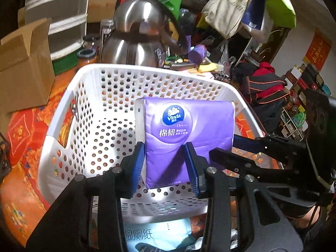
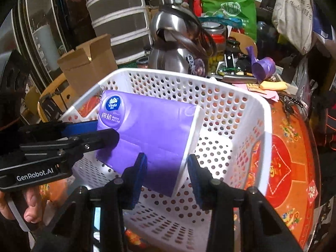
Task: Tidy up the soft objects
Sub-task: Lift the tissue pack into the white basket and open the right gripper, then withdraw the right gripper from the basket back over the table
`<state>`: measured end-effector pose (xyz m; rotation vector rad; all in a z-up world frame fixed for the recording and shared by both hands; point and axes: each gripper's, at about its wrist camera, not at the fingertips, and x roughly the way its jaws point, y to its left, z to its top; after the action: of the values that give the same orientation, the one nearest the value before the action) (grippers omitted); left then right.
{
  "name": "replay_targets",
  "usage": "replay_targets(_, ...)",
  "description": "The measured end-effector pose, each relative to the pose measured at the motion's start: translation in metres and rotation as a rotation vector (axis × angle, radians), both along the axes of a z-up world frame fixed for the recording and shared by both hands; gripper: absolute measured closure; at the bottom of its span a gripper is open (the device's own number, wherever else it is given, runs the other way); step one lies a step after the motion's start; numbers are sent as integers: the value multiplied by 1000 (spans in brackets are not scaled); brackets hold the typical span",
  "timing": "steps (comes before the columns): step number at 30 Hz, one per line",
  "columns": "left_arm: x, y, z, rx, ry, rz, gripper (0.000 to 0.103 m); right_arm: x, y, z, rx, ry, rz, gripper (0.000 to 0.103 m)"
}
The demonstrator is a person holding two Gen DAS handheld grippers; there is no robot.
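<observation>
both tongs clamp purple tissue pack over white basket; hand only in right view.

Cluttered home: kettle, hanging bags, festive tablecloth.

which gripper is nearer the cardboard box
Left. The left gripper grips the purple tissue pack at the end toward the cardboard box; the right gripper grips the pack's far end, across the white basket.

A red-orange patterned tablecloth covers the cluttered table beneath white walls.
</observation>
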<state>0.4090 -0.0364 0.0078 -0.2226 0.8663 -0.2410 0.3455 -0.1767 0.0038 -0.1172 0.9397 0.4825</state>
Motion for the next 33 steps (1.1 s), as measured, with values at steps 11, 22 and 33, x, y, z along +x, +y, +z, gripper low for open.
replay_targets(11,4,13,-5,-23,3,38,29,-3,-24,15,45,-62,-113,34)
replay_targets(22,-23,14,19,-21,-43,39,26,-35,-30,38,58,-92,-131,28)
replay_targets(33,-84,6,55,25,-134,13,26,-92,-43,68,89,-172,-154,28)
